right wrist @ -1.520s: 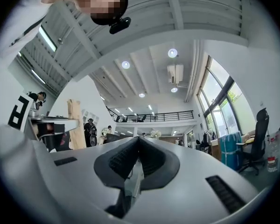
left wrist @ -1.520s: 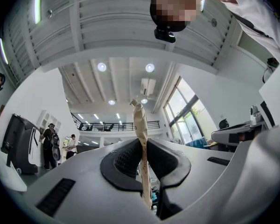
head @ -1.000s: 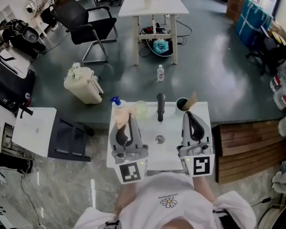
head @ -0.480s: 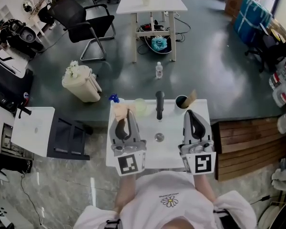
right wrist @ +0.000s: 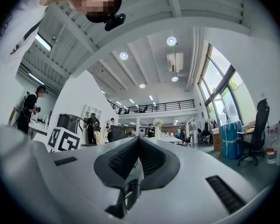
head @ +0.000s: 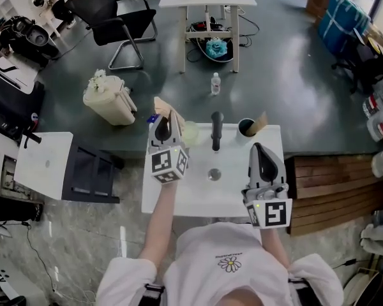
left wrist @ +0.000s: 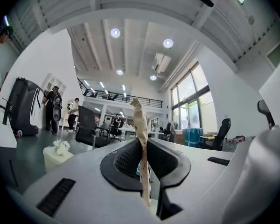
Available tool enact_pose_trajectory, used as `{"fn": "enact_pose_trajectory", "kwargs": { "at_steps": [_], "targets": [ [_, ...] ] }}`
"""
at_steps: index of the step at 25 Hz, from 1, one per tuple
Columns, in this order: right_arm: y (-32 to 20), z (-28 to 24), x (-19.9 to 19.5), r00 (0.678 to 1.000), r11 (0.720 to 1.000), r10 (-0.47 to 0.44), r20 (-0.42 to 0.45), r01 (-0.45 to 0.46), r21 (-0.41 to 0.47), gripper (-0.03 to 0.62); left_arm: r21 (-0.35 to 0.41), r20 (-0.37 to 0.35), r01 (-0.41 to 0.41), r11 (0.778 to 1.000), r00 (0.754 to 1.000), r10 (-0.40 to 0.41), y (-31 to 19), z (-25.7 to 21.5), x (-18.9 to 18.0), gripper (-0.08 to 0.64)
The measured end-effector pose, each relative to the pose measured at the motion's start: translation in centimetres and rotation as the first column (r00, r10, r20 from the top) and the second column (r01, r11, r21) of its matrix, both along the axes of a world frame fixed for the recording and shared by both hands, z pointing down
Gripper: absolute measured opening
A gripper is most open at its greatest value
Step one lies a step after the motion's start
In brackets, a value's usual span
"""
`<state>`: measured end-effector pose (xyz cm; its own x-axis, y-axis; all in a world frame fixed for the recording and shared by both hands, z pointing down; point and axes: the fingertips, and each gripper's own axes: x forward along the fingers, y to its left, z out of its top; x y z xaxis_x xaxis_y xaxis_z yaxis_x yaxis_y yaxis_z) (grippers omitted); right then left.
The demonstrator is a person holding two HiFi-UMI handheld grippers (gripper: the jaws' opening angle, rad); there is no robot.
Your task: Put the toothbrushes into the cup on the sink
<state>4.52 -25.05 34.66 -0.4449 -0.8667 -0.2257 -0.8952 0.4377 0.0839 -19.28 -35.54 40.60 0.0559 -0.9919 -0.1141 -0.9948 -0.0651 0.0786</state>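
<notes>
The white sink counter (head: 191,199) carries a black faucet (head: 216,131) at its back edge and, right of it, a dark cup (head: 245,127) with one wrapped toothbrush (head: 260,121) leaning in it. The left claw (left wrist: 142,143) is raised over the back left corner, its jaws pinched on a second paper-wrapped brush (left wrist: 140,120) that stands upright. The right claw (right wrist: 137,141) is closed and empty near the front right. To do this well, carry the brush right, clear of the faucet, lower its bottom end inside the cup's rim, then let go.
</notes>
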Motion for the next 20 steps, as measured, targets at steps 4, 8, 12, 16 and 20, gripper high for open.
{"fn": "enact_pose_trajectory", "kwargs": {
  "at_steps": [4,8,12,16,20],
  "targets": [
    [0.3,0.3,0.2,1.000,1.000,0.008,-0.012,-0.008,-0.012,0.012,-0.052,0.004,-0.004,0.999,1.000,0.004,-1.3,2.8,-0.4,0.043],
    [0.5,0.4,0.8,0.999,0.999,0.026,-0.019,-0.026,-0.018,0.012,-0.099,-0.005,-0.011,0.995,1.000,0.010,-1.7,5.3,-0.1,0.044],
    [0.7,0.7,1.4,0.999,0.999,0.044,-0.024,-0.045,-0.026,0.012,-0.142,0.001,-0.023,0.990,1.000,0.023,-1.6,7.5,0.5,0.044],
    [0.8,0.9,1.8,0.998,0.998,0.054,-0.027,-0.054,-0.031,0.012,-0.193,0.010,-0.039,0.980,0.999,0.042,-1.7,9.3,1.3,0.044],
    [1.1,0.9,1.9,0.998,0.998,0.053,-0.033,-0.054,-0.031,0.012,-0.225,0.012,-0.030,0.974,0.999,0.033,-1.7,10.6,1.4,0.044]
  ]
}}
